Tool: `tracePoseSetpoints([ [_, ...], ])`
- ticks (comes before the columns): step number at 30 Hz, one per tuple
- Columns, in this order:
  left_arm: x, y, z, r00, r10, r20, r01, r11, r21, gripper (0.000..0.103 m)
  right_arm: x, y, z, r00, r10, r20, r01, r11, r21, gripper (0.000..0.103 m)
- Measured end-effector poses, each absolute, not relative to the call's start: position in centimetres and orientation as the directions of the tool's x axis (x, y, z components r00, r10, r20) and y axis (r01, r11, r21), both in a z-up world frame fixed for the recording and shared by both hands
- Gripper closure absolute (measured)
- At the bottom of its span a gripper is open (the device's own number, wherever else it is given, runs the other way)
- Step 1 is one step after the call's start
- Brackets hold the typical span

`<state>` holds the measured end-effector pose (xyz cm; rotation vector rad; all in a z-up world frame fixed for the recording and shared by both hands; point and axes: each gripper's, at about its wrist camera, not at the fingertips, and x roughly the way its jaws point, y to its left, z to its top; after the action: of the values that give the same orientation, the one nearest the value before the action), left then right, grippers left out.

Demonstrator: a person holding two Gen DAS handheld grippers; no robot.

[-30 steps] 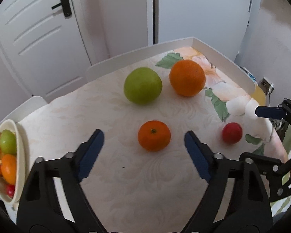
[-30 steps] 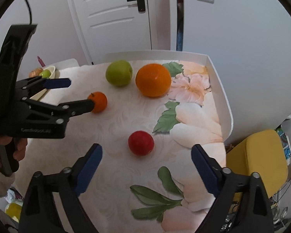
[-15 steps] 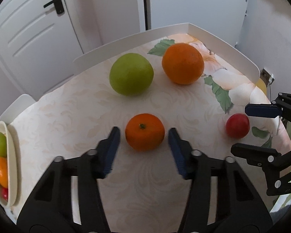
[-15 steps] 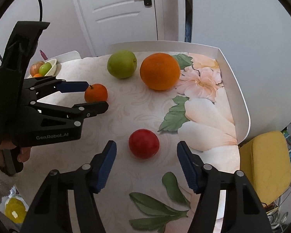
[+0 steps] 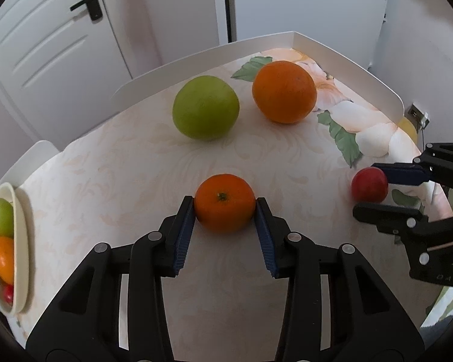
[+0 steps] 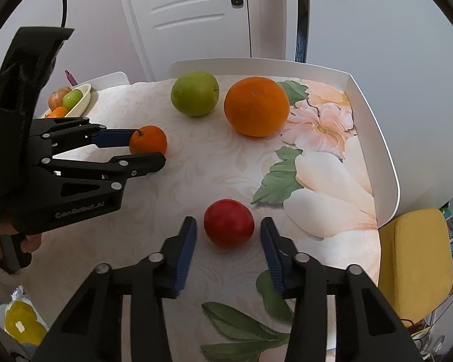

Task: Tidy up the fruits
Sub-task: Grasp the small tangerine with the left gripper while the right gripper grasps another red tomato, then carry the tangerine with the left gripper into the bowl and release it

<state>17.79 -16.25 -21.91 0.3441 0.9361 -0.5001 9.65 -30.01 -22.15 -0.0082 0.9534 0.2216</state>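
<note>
My left gripper (image 5: pixel 225 211) is shut on a small orange tangerine (image 5: pixel 224 202) that rests on the table; both pads touch its sides. It also shows in the right wrist view (image 6: pixel 148 140). My right gripper (image 6: pixel 228 229) is partly closed around a red apple (image 6: pixel 229 227), with small gaps between its pads and the fruit. The red apple also shows in the left wrist view (image 5: pixel 369 184). A green apple (image 5: pixel 205 107) and a large orange (image 5: pixel 284 91) sit farther back on the table.
A cream bowl (image 5: pixel 19 247) with several fruits stands at the table's left edge. A white raised rim (image 5: pixel 347 63) borders the far and right sides of the table. A yellow chair (image 6: pixel 416 259) stands at the right beyond the table.
Both grippers moved forward and closed. The left one went from wide open to gripping the tangerine. The right one narrowed around the red apple.
</note>
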Motion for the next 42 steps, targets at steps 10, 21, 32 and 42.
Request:
tracePoseSetpoints([
  [10,16.9,-14.5,-21.2,0.503,-0.236,-0.832,0.513,0.856,0.067,0.059,10.0,-29.6,-21.7,0.563,0.186,-0.805,-0.21,0.975,0.078,0.073],
  [21,15.6,-10.2,-17.0,0.557,-0.209,-0.804,0.421,0.905,0.057,0.059,10.5,-27.2,-18.7,0.586,0.211,-0.783,-0.277,0.959,0.052,0.073],
  [32,14.3,-2.9,-12.1,0.615,-0.14,-0.776,0.285,0.957,0.053,0.059,11.5,-22.2,-14.6,0.585,0.295,-0.756,-0.373,0.925,0.072,0.073],
  [42,13.9,4.4,-9.0,0.658,-0.087,-0.748,0.185,0.982,0.049,0.059,12.8,-15.9,-11.2,0.571,0.363,-0.736,-0.456,0.886,0.083,0.073],
])
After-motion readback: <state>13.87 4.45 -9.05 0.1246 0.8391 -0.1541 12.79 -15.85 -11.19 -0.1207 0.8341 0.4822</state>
